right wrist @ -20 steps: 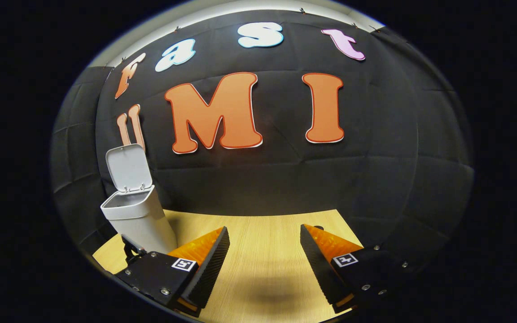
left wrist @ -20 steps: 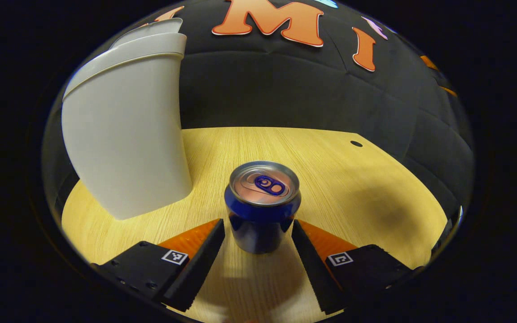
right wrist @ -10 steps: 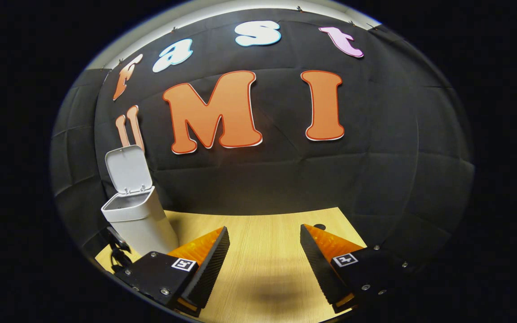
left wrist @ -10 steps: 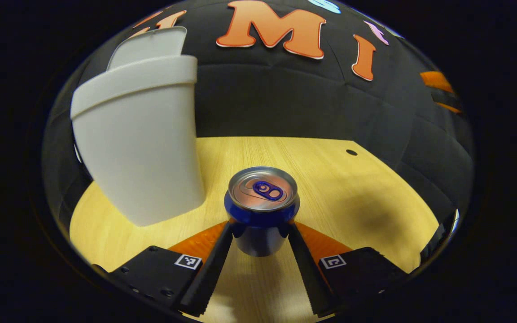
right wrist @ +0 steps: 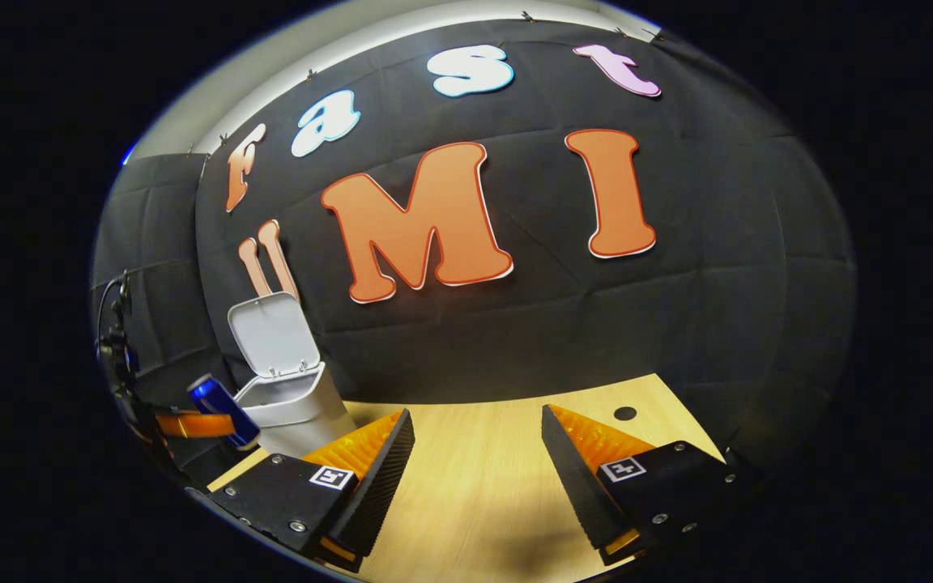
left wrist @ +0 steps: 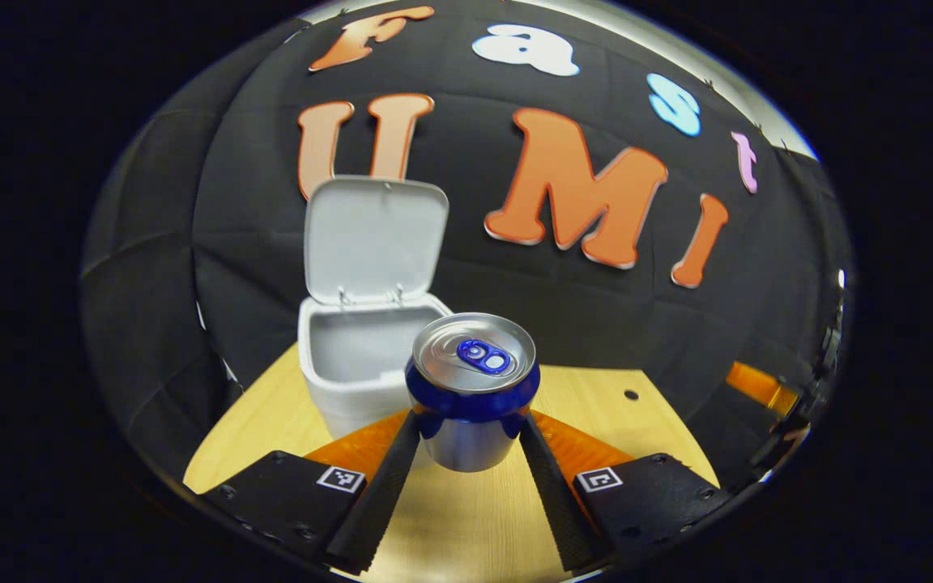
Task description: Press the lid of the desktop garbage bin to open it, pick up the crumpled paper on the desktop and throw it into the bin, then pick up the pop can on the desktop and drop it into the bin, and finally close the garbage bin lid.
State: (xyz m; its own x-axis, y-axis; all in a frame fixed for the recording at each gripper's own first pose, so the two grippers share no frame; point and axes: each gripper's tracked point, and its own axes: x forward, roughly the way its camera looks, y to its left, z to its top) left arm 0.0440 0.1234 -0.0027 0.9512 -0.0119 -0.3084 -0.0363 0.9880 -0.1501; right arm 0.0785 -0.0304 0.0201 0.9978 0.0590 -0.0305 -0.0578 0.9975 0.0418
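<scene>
A blue pop can [left wrist: 472, 393] with a silver top is held upright off the wooden table, my left gripper [left wrist: 466, 441] shut on its lower body. Just behind it stands the white garbage bin [left wrist: 357, 360], its lid [left wrist: 375, 239] swung up and the opening showing. In the right gripper view the same can [right wrist: 222, 410] hangs tilted beside the bin [right wrist: 296, 405], which stands at the far left with its lid [right wrist: 274, 335] up. My right gripper [right wrist: 475, 453] stays open above the table with nothing between its fingers. The inside bottom of the bin is hidden.
The wooden table [right wrist: 475, 486] has a small dark hole [right wrist: 624, 413] near its far right corner, also visible as a hole [left wrist: 631, 395] in the left gripper view. Black cloth walls close in the back and sides.
My left gripper closed on the pop can and lifted it off the table, rising until the bin's open mouth and lid came into view. The right gripper barely moved.
</scene>
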